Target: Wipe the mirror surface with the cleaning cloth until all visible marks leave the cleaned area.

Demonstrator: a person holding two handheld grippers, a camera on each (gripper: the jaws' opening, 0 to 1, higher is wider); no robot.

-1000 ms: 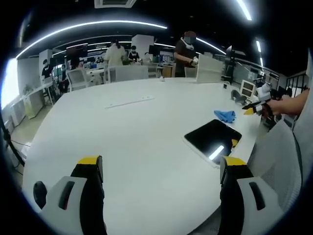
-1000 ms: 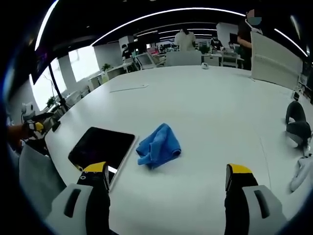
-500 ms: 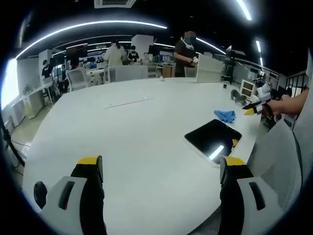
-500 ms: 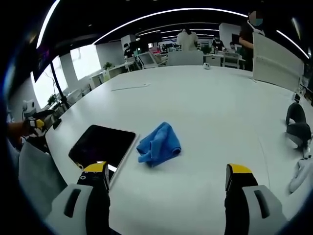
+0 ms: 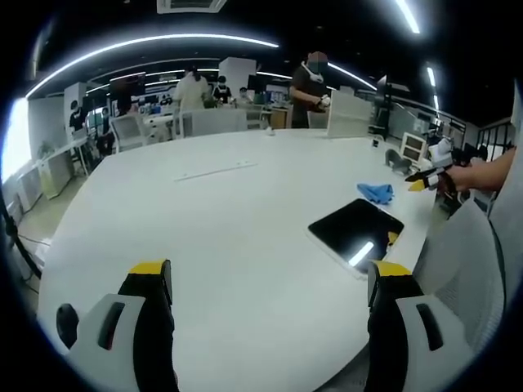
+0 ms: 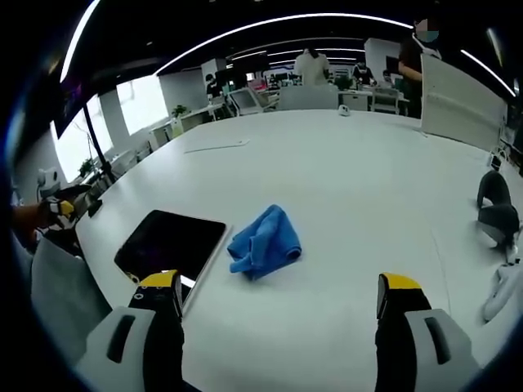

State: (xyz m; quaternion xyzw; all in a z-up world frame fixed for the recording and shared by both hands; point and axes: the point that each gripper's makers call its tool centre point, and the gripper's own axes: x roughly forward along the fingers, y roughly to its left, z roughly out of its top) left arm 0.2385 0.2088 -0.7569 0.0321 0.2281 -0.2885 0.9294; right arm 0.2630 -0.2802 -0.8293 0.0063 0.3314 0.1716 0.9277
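Note:
A dark rectangular mirror lies flat near the white table's edge, reflecting a ceiling light. A crumpled blue cloth rests just right of it in the right gripper view, touching nothing else. My right gripper hovers open over the table, its jaws straddling the cloth from a short distance. In the left gripper view the mirror and cloth sit to the right, and my left gripper is open and empty over bare table. The right gripper appears far right, held by a hand.
The big white table holds a thin white strip farther back. Dark and pale items lie at the right edge. A grey chair stands by the mirror. People work at desks behind.

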